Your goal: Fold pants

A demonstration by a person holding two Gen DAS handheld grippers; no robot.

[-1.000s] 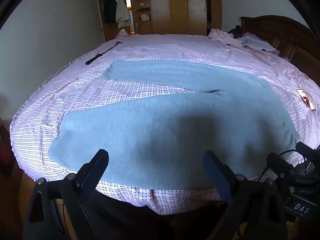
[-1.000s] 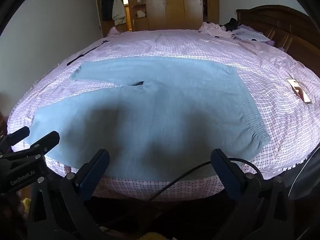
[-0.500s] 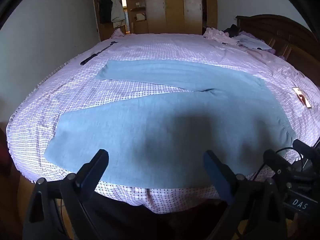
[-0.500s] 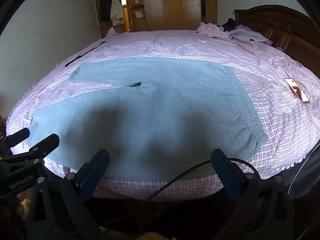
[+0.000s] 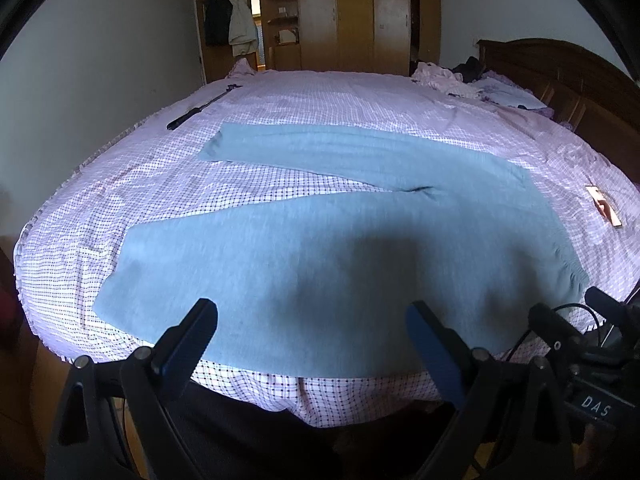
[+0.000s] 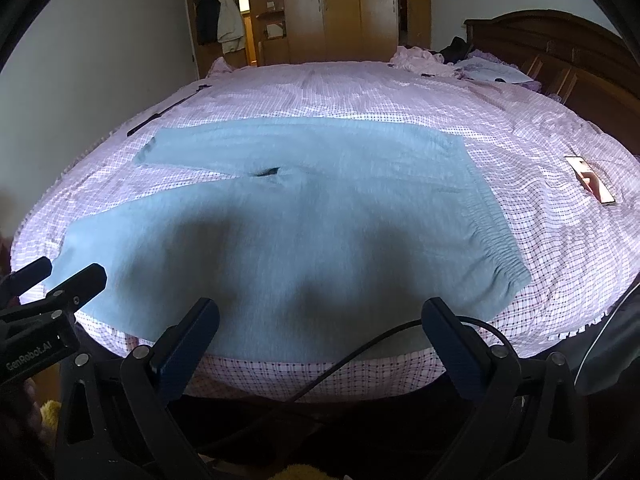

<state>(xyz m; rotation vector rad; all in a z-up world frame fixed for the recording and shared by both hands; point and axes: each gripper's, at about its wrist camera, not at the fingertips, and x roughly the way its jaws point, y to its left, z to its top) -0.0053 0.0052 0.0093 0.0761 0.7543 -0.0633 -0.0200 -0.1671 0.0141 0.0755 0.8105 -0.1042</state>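
**Start the fold from the near leg**

The pants (image 5: 360, 248) lie flat on the bed (image 5: 320, 100), legs splayed toward 9 o'clock, waistband (image 6: 496, 240) at 3 o'clock. Nothing looks folded yet, so you would likely bring the near leg over the far one — take the near hem and the near waistband corner together and lift evenly, so the cloth doesn't drag or bunch at the crotch. Your left claw (image 5: 312, 324) and right claw (image 6: 320, 316) hover at 6 o'clock over the bed's near edge — both released, jaws spread wide, gripping nothing.
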